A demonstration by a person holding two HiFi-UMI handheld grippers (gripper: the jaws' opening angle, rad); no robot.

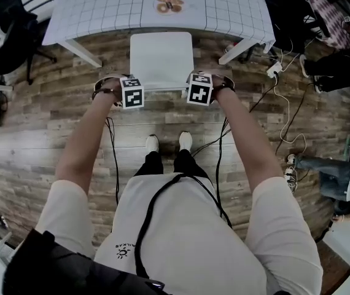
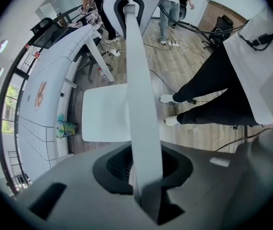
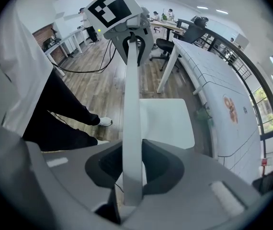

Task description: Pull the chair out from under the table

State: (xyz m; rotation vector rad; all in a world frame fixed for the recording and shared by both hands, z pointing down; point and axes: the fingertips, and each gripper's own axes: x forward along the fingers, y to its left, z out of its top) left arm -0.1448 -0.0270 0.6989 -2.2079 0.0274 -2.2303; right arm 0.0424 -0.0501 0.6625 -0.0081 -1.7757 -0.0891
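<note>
Evenly, the left gripper (image 1: 132,94) and right gripper (image 1: 199,91) each clamp one end of the thin back rail (image 1: 163,88) of the white plastic chair (image 1: 161,57), which runs crosswise between them, seat beyond at the grid-patterned white table (image 1: 101,8), so the pull looks to be straight toward the person.

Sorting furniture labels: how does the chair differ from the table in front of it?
The table top bears a grid pattern; the chair seat is plain white. The table is far wider than the chair. The table carries a round brownish object; the chair seat is bare. The left gripper and right gripper clamp the chair's back; neither touches the table. Both are pale.
</note>
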